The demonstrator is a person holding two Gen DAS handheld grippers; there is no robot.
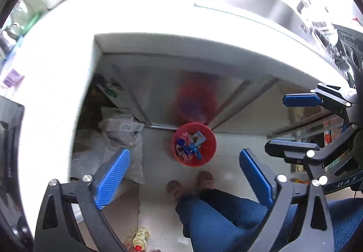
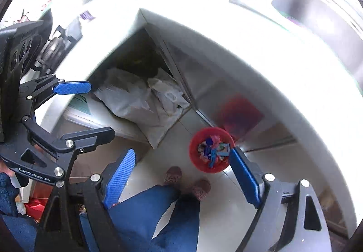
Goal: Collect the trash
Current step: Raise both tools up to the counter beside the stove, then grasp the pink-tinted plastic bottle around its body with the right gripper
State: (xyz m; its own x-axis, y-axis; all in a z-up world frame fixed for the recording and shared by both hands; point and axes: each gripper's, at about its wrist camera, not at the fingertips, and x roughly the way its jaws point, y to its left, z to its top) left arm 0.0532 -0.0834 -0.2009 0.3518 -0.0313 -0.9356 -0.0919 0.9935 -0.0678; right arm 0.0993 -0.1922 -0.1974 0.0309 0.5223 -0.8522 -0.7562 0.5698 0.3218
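Left claw: the left gripper (image 1: 183, 181), black-framed with ribbed blue pads, stands spread wide with nothing between its jaws; it points steeply down at the floor

Right claw: the right gripper (image 2: 183, 181) is likewise parted and empty; its right pad overlaps the bin's rim in the picture only, the bin lying far below it

Task's thing: the round red plastic bin (image 1: 209, 140) sits on the pale tiled floor, hard against the foot of the steel cabinet front (image 1: 181, 84) that mirrors it as a red smear; it lies below the front edge of the white counter (image 1: 158, 9)

Contents: small crumpled wrappers (image 1: 190, 145) in blue, pink and white, heaped in the bin's middle

Handling: the wrappers look light, soft and crinkly, likely to slip or spring from a loose pinch; the bin looks thin-walled and light, stiffest at its rim, so the rim is the judged place to take hold; squeezing the wall could flex it

Person: blue trouser legs and brown patterned slippers (image 1: 190, 186) stand just beside the bin

Left view only: a yellow-filled clear bottle with red cap (image 1: 138, 238) on the floor near the bottom edge; the steel sink (image 1: 261, 0) set in the counter's far side shows clearly

Right view only: grey-white sacks (image 2: 136, 102) fill the open recess at the counter's inner corner in full
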